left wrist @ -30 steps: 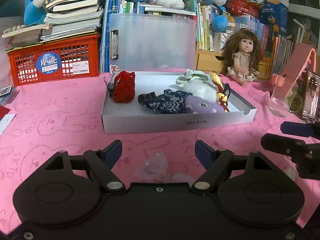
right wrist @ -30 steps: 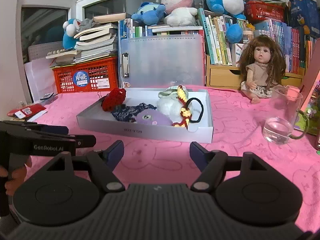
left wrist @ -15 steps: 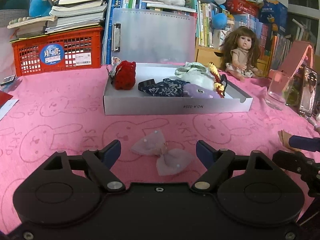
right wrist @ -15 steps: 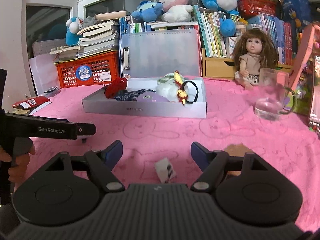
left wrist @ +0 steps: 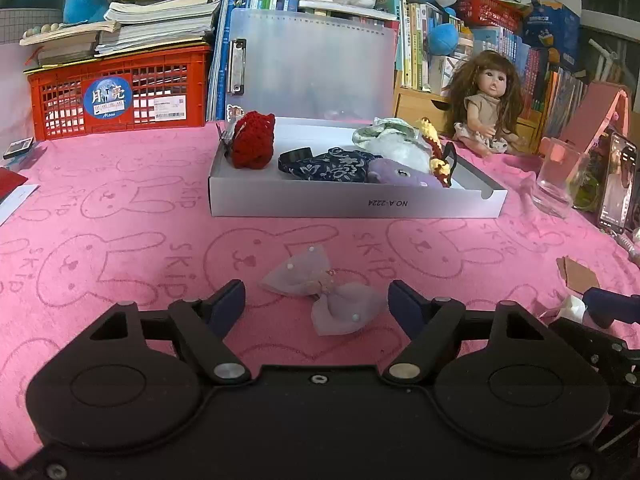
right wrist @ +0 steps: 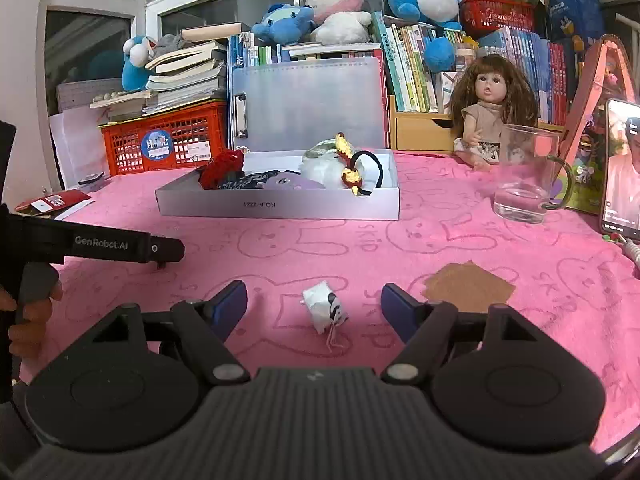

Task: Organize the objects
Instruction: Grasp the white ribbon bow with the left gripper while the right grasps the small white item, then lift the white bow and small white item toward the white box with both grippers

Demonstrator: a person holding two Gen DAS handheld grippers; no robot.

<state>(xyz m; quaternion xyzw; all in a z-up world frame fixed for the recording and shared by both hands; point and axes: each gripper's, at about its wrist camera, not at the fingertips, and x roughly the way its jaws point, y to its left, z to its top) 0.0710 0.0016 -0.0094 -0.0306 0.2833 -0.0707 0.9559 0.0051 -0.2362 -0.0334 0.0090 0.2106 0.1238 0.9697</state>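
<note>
Surface: a pink cloth printed with rabbit outlines and "SKIP" lettering covers the whole table.
Far left: a red crate with a round blue sticker stands at the far edge, and stacked books lie on top of it.
Near left, right-wrist view: a hand grips the handle of the left gripper's black body.
Left gripper: its jaws are spread and have just been closing a little; a pale pink bow lies on the cloth between the blue fingers, with neither finger pressing on it.
Centre, far: a shallow white box sits on the cloth and holds a red knitted piece at its left end, then a dark blue patterned fabric, a purple plush, a white plush and a yellow-and-red hair tie at its right.
Behind the box: a frosted clipboard folder stands upright against rows of books, with stuffed toys on top of them.
Right gripper: jaws spread wide; a small white charm lies on the cloth between them, untouched.
Right of the charm: a flat brown piece lies on the cloth just beside the right finger.
Far right: a doll sits by a wooden drawer unit; nearer stand a glass mug and a lit phone.
</note>
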